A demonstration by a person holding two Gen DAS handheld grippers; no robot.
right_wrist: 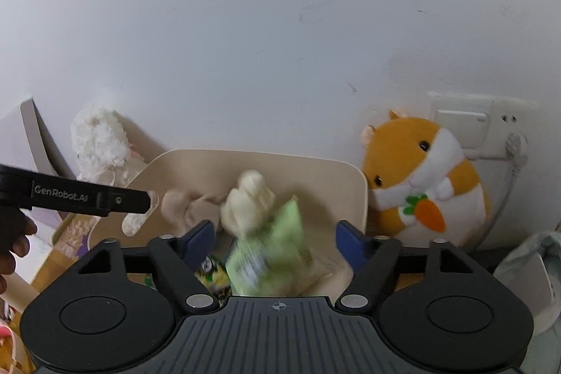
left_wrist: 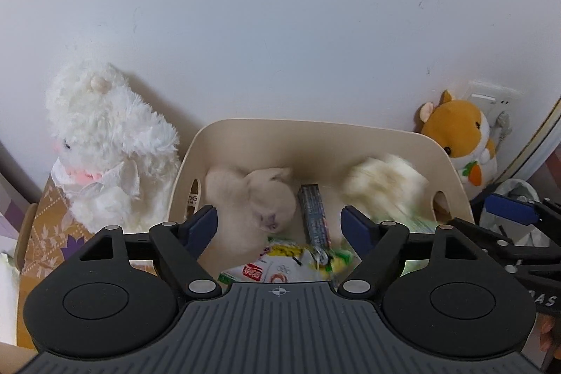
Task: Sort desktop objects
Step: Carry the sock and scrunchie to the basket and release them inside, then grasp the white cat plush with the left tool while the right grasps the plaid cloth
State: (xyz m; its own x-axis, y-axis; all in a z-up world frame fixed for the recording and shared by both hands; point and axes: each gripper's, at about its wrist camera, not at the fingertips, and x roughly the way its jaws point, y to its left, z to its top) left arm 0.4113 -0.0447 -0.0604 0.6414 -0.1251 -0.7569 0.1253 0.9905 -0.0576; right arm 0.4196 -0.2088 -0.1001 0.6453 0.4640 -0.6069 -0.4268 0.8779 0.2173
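Note:
A beige plastic bin (left_wrist: pixel 452 170) stands against the wall and holds a cream plush toy (left_wrist: pixel 252 202), a dark stick pack (left_wrist: pixel 312 209), snack packets (left_wrist: pixel 280 265) and a blurred pale plush (left_wrist: pixel 385 188). My left gripper (left_wrist: pixel 278 226) is open and empty above the bin. In the right wrist view the bin (right_wrist: pixel 357 184) lies ahead; my right gripper (right_wrist: pixel 275 239) is open, and a blurred pale plush (right_wrist: pixel 249 202) and a green packet (right_wrist: pixel 270 255) are between its fingers, over the bin.
A white fluffy plush (left_wrist: pixel 105 149) sits on a patterned box (left_wrist: pixel 45 233) left of the bin. An orange hamster plush (right_wrist: pixel 424 177) leans on the wall at the right, by a wall socket (right_wrist: pixel 484 128). A pale bag (right_wrist: pixel 533 269) is at far right.

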